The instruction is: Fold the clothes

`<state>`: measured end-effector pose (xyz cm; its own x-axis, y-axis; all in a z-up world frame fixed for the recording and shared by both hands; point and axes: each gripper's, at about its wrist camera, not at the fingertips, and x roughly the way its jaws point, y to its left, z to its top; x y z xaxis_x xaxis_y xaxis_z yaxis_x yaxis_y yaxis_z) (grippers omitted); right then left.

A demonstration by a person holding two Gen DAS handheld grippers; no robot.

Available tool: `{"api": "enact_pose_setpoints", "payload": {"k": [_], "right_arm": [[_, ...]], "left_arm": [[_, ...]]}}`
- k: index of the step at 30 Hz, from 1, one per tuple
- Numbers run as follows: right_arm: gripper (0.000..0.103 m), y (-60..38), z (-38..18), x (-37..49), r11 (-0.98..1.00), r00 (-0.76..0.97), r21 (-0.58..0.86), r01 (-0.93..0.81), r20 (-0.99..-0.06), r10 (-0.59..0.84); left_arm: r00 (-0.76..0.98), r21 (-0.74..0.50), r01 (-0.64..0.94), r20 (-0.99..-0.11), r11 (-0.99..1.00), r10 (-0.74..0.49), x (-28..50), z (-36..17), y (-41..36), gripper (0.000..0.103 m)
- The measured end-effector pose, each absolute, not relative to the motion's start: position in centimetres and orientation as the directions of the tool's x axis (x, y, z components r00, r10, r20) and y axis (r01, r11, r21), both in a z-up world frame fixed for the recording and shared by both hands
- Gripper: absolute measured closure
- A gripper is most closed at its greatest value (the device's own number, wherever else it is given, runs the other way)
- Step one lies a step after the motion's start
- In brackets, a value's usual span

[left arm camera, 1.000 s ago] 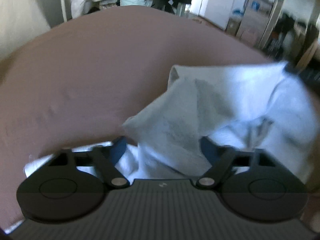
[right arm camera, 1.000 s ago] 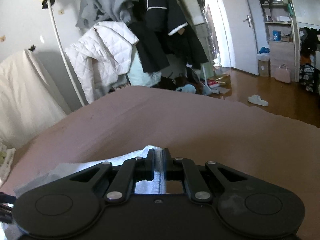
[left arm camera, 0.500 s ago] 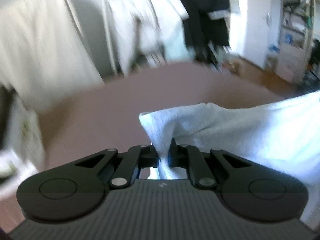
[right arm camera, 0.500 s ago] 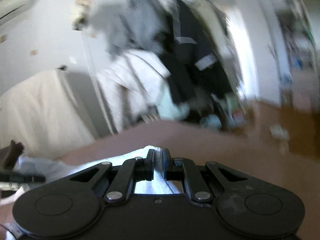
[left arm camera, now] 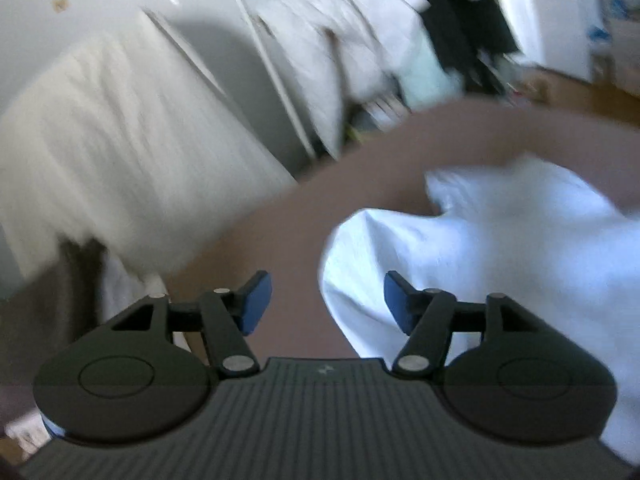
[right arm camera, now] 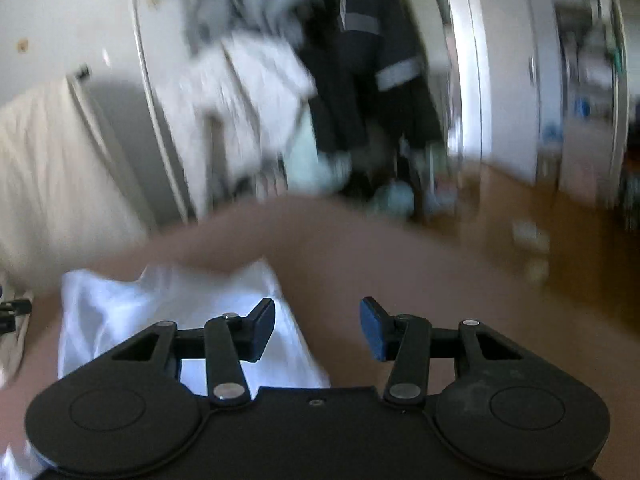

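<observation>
Left wrist view: left gripper [left arm camera: 326, 304] has just been opening, nothing between its spread jaws, with the white shirt [left arm camera: 500, 248] dropped on the brown bed [left arm camera: 280, 232] just to its right. Right gripper [right arm camera: 318, 330] also just opened, empty. Looks like one fold laid down, probably more to go. Room's messy, with coats [right arm camera: 360, 60] hanging behind and a wood floor [right arm camera: 560, 232].

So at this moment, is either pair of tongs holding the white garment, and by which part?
Nothing is held. Left tongs and right tongs have just opened; the white garment lies loose on the bed.
</observation>
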<state>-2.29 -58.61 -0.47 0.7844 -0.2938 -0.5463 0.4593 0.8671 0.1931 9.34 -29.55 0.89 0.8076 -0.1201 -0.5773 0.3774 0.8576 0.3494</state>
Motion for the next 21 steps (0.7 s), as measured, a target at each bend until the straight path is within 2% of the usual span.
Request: {"api": "enact_pose_setpoints", "payload": {"k": [4, 7, 9, 12, 14, 18, 21], "right_arm": [[0.050, -59.8, -5.2, -9.2, 0.822, 0.719, 0.282, 0.495, -0.664, -0.205], [0.050, -60.2, -6.9, -12.3, 0.803, 0.654, 0.264, 0.535, -0.730, -0.196], [0.045, -60.6, -7.3, -14.2, 0.780, 0.628, 0.281, 0.559, -0.758, -0.177], [0.040, -61.4, -8.0, -15.5, 0.749, 0.646, 0.360, 0.556, -0.754, -0.116], [0.035, -61.8, -8.4, -16.0, 0.718, 0.664, 0.415, 0.559, -0.743, -0.088], [0.034, -62.3, -10.7, -15.0, 0.620, 0.676, 0.553, 0.557, -0.735, 0.048], [0.026, -61.2, -12.0, -13.6, 0.637, 0.641, 0.531, 0.559, -0.764, 0.074]], "left_arm": [[0.679, 0.182, 0.445, -0.707, 0.877, -0.198, 6.5, -4.5, -23.9, 0.037], [0.610, 0.041, 0.368, -0.765, 0.929, -0.208, 5.2, -7.4, -19.8, 0.037], [0.544, -0.064, 0.310, -0.807, 0.948, -0.232, 5.9, -8.0, -17.9, 0.037], [0.553, -0.100, 0.304, -0.791, 0.947, -0.262, 5.7, -7.1, -16.8, 0.036], [0.549, -0.074, 0.350, -0.791, 0.934, -0.269, 5.1, -7.1, -17.0, 0.029], [0.490, -0.061, 0.421, -0.825, 0.905, -0.283, 4.1, -7.6, -18.0, 0.026], [0.460, -0.032, 0.496, -0.838, 0.868, -0.293, 2.9, -8.7, -19.1, 0.020]]}}
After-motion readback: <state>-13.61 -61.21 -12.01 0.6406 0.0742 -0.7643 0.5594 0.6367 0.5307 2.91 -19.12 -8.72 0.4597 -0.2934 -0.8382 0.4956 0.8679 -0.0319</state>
